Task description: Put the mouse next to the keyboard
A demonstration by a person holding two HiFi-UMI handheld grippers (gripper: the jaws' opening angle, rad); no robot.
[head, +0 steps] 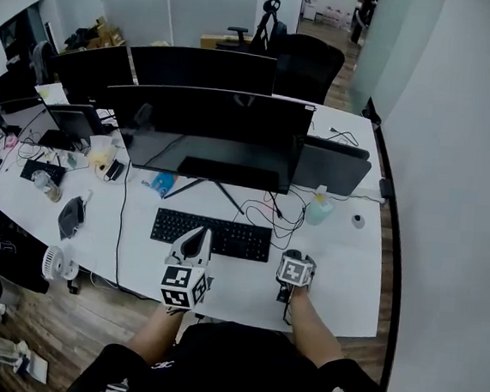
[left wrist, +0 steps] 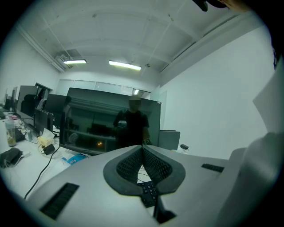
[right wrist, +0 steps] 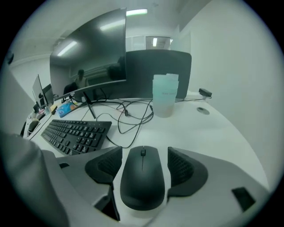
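Lower centre of the right gripper view: right gripper [right wrist: 144, 156] jaws parted around mouse [right wrist: 142, 179], likely light, rigid, slick; grip its flanks. Left gripper [left wrist: 143, 150] closed, empty.

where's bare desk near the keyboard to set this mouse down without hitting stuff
Bare white desk lies right of the black keyboard, in front of the pale plastic bottle, where the right gripper straddles the black mouse. Crowded: tangled black cables behind the keyboard's right end.
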